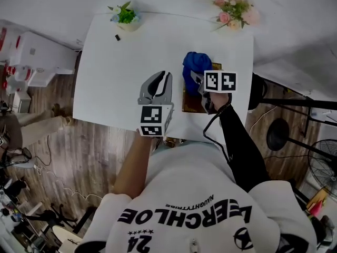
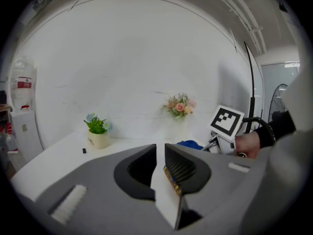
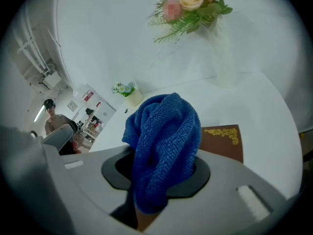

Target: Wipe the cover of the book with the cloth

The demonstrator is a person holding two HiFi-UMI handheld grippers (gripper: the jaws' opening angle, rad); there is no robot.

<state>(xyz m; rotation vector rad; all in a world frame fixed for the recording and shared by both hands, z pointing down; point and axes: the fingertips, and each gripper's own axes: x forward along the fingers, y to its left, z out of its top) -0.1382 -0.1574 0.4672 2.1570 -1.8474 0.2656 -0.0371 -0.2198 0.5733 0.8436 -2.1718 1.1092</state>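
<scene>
White bench [image 1: 121, 51] | right claw [image 1: 196, 77] clamps blue cloth [image 1: 196, 65], right over brown book [image 1: 189, 104] at centre-right, long side running up-frame | left claw [image 1: 159, 80] barely parted, empty, just left of book.

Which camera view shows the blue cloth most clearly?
The right gripper view: the cloth fills the middle, clamped between the jaws. The head view shows a blue lump at the book's far end; the left gripper view, only a blue sliver.

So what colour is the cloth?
Blue. The cloth shows best in the right gripper view.
</scene>
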